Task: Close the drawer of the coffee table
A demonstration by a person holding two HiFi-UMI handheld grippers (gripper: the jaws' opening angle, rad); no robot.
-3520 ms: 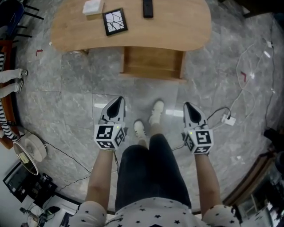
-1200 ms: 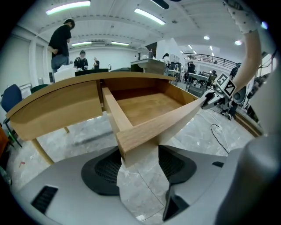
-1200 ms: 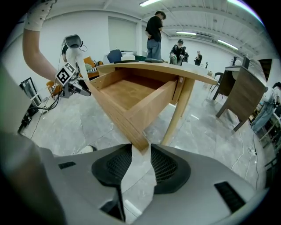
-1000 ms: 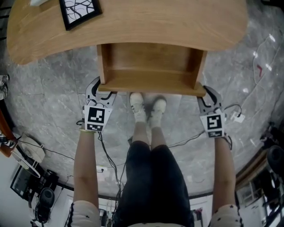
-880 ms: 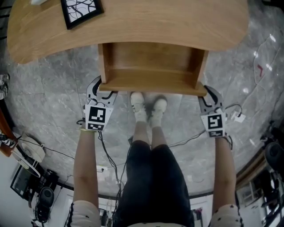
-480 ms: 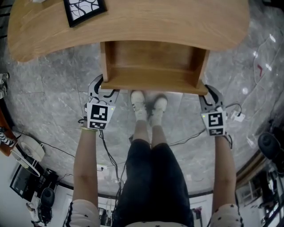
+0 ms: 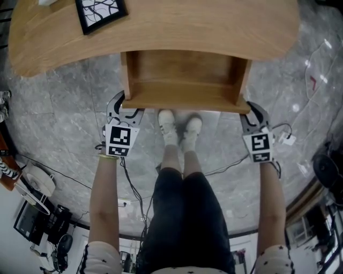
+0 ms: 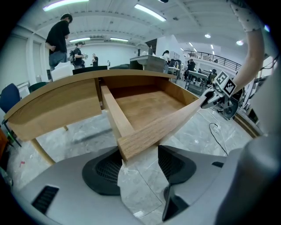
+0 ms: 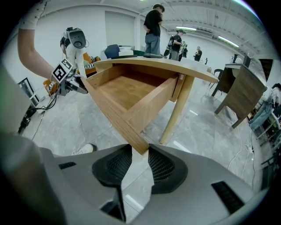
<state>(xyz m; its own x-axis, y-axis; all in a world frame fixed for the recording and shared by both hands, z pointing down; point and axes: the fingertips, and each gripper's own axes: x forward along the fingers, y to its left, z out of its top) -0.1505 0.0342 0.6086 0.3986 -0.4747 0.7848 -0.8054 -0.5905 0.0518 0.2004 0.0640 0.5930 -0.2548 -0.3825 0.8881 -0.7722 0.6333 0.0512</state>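
The drawer [image 7: 185,75] is pulled out from under the near edge of the wooden coffee table [image 7: 187,27], open and empty, its front board [image 7: 185,101] facing the person. In the head view it sits in the upper middle, with the table top curving across behind it. The left gripper [image 7: 125,107] is at the front board's left end. In the left gripper view its jaws stand wide apart with that corner between them: the wood lies against the left pad [image 8: 103,169] while the right pad [image 8: 175,165] is clear of it, so nothing is clamped. The right gripper [image 7: 254,115] is at the front board's right end. In the right gripper view its jaws are much closer together, and the corner is wedged between both pads, which look pressed on the wood. Both grippers point steeply downward, with a marker cube [image 7: 120,140] on the back of each. The person's white shoes [image 7: 169,126] stand on the grey marble floor [image 7: 64,107] just in front of the drawer, between the two grippers. A black-framed tile with a black-and-white pattern [image 7: 101,12] lies on the table top at far left. A white plug and cable [image 7: 289,140] lie on the floor right of the right gripper. People [image 8: 57,37] stand in the bright room beyond the table.
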